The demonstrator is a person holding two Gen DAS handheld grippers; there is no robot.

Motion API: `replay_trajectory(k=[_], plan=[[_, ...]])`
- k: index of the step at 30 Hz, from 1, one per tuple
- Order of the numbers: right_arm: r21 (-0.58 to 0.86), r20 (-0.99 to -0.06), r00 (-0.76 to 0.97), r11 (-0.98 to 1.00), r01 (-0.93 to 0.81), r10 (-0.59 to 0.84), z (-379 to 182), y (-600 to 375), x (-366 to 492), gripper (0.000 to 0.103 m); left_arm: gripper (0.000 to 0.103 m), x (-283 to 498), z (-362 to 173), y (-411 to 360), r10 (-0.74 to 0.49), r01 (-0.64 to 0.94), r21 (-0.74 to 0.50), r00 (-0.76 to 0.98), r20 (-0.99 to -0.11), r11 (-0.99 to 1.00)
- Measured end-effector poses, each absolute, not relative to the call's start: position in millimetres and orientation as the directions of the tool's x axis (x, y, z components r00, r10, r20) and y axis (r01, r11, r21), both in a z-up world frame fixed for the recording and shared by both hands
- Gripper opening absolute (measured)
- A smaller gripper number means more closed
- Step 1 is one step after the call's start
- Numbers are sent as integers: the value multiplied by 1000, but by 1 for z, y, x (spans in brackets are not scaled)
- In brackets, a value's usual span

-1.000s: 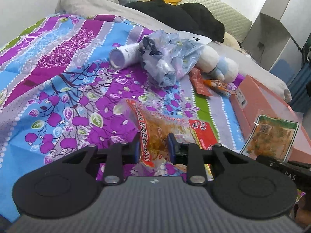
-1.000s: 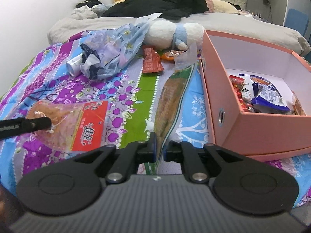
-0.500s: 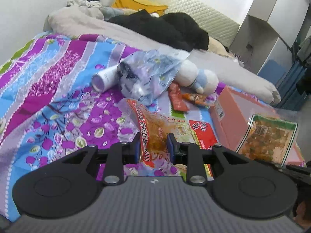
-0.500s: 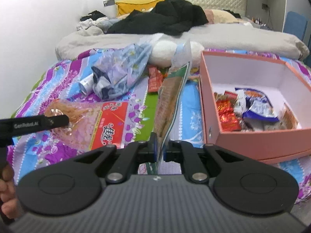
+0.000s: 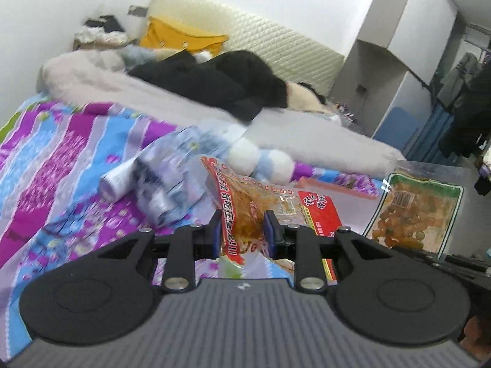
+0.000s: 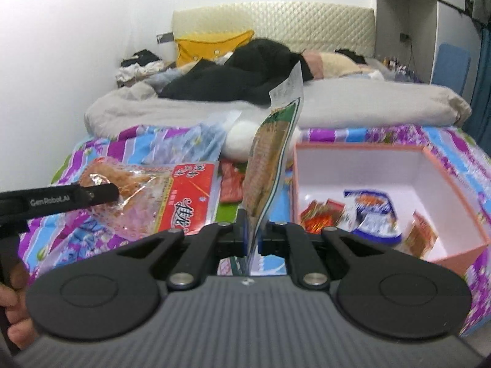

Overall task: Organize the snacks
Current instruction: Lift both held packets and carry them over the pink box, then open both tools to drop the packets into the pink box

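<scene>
meanwhile left gripper (image 5: 242, 230) clamps the red packet (image 5: 270, 205), right gripper (image 6: 252, 234) pinches the green packet (image 6: 267, 165) edge; either could slip short of the box (image 6: 454, 181) at two o'clock.

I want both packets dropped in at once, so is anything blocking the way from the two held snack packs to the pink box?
Nothing visible blocks it. The right gripper holds the green-edged packet just left of the pink box, whose top is open. The left gripper holds the red-labelled packet further left, so the green-edged packet hangs between it and the box.
</scene>
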State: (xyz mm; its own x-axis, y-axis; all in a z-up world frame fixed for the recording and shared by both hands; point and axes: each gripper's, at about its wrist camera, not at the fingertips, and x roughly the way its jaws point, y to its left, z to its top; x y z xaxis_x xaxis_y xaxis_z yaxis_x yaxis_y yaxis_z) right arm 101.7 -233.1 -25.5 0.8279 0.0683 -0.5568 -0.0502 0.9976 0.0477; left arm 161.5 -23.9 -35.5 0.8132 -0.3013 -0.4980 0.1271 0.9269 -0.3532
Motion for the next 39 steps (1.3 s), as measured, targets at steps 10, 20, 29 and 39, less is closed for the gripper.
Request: replay_trajectory(k=[10,20,29,39], plan=[[18,-499,866,1000,0,9,12,-283,110,9,31,181,18,-98,-366,231,-341,833,-415,911],[45,-566,823,995,87,-46,-14,-348,133,9,31,223,9,-184,-436,328,-295,762,-479,897],[75,-653,753,983,167,-78,-66,-407,158,9,31,275,-57,-248,-457,354,-290,643,-614,889],[103,-735,676,976,193,-56,-126,-440,191,10,32,314,-128,-297,-454,376,-284,514,-728,882]])
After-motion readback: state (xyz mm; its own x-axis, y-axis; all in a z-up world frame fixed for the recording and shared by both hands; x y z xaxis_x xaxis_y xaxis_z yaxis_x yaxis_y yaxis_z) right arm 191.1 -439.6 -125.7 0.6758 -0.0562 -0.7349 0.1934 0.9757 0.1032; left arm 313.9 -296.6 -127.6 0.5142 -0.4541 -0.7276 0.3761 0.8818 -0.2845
